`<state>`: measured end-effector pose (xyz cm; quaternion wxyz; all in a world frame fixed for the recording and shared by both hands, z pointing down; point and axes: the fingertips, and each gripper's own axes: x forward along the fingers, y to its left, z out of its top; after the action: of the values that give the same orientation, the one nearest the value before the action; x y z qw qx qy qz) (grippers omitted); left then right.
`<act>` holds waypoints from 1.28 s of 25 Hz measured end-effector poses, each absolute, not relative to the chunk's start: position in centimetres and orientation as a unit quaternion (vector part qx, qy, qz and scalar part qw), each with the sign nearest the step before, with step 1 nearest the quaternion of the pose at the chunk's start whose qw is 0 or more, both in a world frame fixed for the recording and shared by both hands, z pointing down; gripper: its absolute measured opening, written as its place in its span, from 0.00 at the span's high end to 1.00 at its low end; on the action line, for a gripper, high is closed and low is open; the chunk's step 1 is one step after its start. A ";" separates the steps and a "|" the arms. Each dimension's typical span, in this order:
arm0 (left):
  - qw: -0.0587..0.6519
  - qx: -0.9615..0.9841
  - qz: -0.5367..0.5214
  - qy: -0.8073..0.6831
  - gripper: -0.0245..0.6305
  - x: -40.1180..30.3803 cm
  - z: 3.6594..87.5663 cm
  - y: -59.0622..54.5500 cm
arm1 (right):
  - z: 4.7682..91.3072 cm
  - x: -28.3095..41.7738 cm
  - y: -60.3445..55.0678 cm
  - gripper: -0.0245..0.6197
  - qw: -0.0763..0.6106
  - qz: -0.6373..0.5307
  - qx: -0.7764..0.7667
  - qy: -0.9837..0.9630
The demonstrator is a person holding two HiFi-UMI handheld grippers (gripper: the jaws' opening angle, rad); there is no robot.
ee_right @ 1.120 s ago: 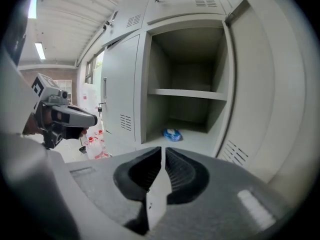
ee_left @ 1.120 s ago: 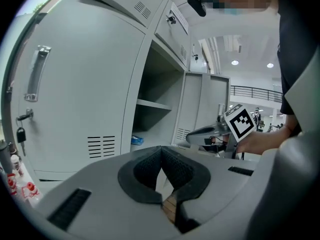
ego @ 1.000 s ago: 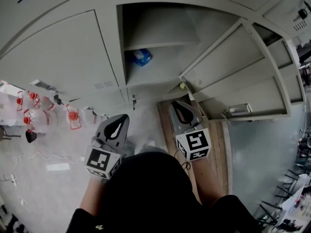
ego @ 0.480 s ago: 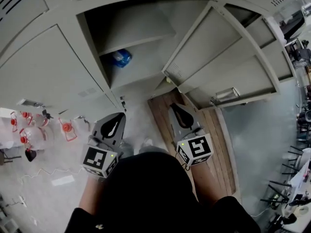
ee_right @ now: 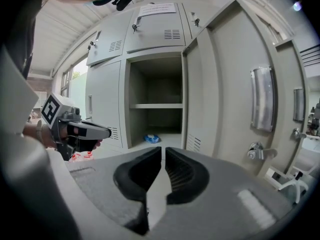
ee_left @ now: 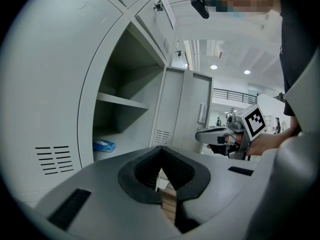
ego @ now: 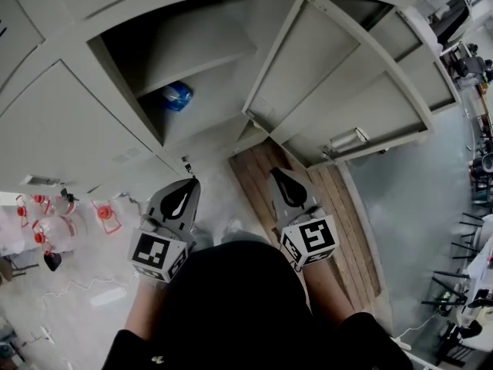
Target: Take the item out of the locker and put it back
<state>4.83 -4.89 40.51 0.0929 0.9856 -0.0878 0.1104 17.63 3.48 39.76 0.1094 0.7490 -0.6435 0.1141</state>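
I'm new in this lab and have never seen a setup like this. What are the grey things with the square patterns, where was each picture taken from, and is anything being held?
There is no robot here. A person holds a tool in each hand, and each tool ends in two-jaw tongs and carries a cube with square markers. The picture looking down comes from a camera on the person's head. In it the left gripper and the right gripper point towards an open locker, whose door is swung out to the right. The other two pictures come from a camera riding on each gripper, looking along its own tongs. Both pairs of tongs are closed with nothing between them, so nothing is held. A small blue item lies on the locker's bottom, below the shelf. On the floor are a wooden board and some red-capped bottles.
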 end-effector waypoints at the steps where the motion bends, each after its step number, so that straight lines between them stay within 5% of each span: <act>1: 0.093 0.986 0.111 -0.086 0.95 4.9 40.5 -4.8 | 39.8 17.7 3.6 0.93 0.110 0.114 0.749 -0.643; 32: 0.081 0.987 0.112 -0.079 0.95 5.2 39.9 -3.7 | 40.0 17.5 4.7 0.93 0.116 0.114 0.749 -0.643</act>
<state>5.16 -3.70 39.93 0.0814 0.9872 -0.0791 0.1117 17.51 4.71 39.95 0.1161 0.7487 -0.6427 0.1137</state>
